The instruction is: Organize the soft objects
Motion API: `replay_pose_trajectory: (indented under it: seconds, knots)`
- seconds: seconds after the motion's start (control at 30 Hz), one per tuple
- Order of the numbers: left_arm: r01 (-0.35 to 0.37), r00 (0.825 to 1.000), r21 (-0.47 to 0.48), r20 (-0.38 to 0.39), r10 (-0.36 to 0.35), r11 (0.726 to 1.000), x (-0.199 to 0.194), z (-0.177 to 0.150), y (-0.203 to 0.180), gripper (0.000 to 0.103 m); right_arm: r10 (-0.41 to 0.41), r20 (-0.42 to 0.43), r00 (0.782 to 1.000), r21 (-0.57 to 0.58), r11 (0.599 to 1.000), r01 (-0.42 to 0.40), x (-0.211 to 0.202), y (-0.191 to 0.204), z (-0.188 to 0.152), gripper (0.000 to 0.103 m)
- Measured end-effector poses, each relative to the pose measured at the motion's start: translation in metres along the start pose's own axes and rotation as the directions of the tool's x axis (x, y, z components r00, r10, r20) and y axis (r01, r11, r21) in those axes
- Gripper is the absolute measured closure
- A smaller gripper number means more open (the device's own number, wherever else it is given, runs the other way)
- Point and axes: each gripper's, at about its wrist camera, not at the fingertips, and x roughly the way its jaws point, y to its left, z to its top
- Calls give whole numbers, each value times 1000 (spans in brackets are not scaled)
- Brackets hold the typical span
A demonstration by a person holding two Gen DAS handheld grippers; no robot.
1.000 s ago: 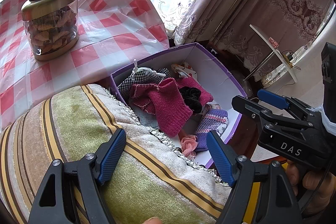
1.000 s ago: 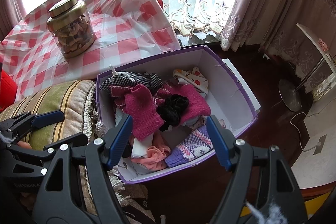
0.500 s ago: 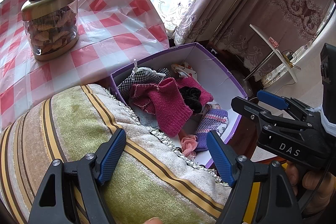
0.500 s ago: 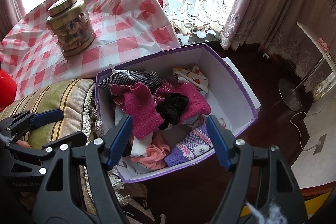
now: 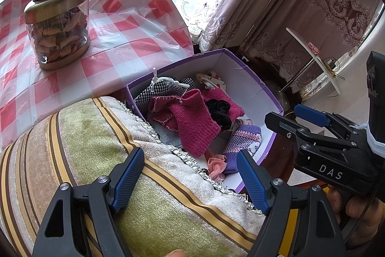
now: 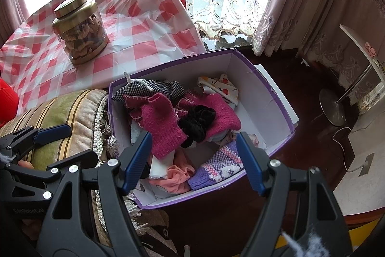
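beside the striped cushion (image 5: pixel 101 160) stands a purple box (image 6: pixel 269 98) of soft clothes: a magenta knit (image 6: pixel 163 124) on top, a black scrunchie (image 6: pixel 197 122) against it, a purple patterned knit (image 6: pixel 216 168) and a pink cloth (image 6: pixel 178 177) at the near wall; the left gripper (image 5: pixel 190 175) hangs spread above the cushion, empty; the right gripper (image 6: pixel 192 160) hangs spread over the box, pinching nothing; a gold-lidded jar (image 5: pixel 57 23) sits on the checked tablecloth (image 5: pixel 134 23)

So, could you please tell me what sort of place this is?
Probably a home living or dining room: ornate lace curtains, a table under a red-checked tablecloth with a lidded jar, and a striped cushion.
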Motion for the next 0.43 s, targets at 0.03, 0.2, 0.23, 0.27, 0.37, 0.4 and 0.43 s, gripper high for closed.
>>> replay_pose_trajectory:
  seconds: [0.03, 0.2, 0.23, 0.27, 0.37, 0.4, 0.43]
  knots:
    - [0, 1000, 0, 0, 0, 1000, 0, 0, 0, 23, 0, 0, 1000, 0, 1000, 0, 0, 0, 0, 28]
    - [1, 1000, -1, 0, -1, 1000, 0, 0, 0, 20, 1, -1, 1000, 3, 1000, -1, 0, 0, 0, 28]
    - [2, 1000, -1, 0, -2, 1000, 0, 0, 0, 20, 2, -1, 1000, 4, 1000, -2, 0, -1, 0, 28]
    - [7, 1000, 0, 1, -7, 1000, 0, 0, 0, 18, 2, -2, 1000, 7, 1000, -2, 1, -1, -1, 28]
    - [43, 999, -3, 27, -43, 999, -2, 1, -1, 13, 9, -8, 1000, 13, 1000, -8, 1, 0, -1, 28]
    - [66, 997, -4, 33, -66, 998, -3, 2, -1, 11, 9, -9, 1000, 13, 1000, -9, 0, 2, 0, 28]
    - [83, 996, -12, 39, -83, 996, -5, 3, 0, 11, 15, -5, 1000, 9, 1000, -15, -2, 5, 4, 28]
